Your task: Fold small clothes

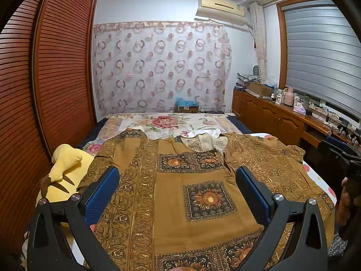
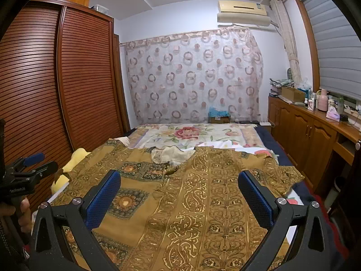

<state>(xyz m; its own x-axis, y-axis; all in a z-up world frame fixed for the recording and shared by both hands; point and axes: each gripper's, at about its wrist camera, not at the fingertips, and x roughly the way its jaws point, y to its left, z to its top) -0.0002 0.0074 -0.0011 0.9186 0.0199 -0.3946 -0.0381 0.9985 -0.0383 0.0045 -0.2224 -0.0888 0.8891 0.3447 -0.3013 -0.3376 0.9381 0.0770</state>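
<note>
Patterned brown shirt (image 1: 180, 194) spread flat, front up, collar at far end, on flowered bed (image 1: 167, 122). Left hand-held gripper (image 1: 178, 194) & right hand-held gripper (image 2: 179, 197) poised above shirt, both fully open, nothing held. Best bet: pinch sleeve edges evenly. Yellow plush (image 1: 65, 169) touching shirt's left sleeve, may snag.

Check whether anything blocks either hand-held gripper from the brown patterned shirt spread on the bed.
Nothing visible does. The brown gold-patterned shirt lies flat and uncovered under the open left hand-held gripper and right hand-held gripper. The yellow plush toy only sits beside its left sleeve.
</note>
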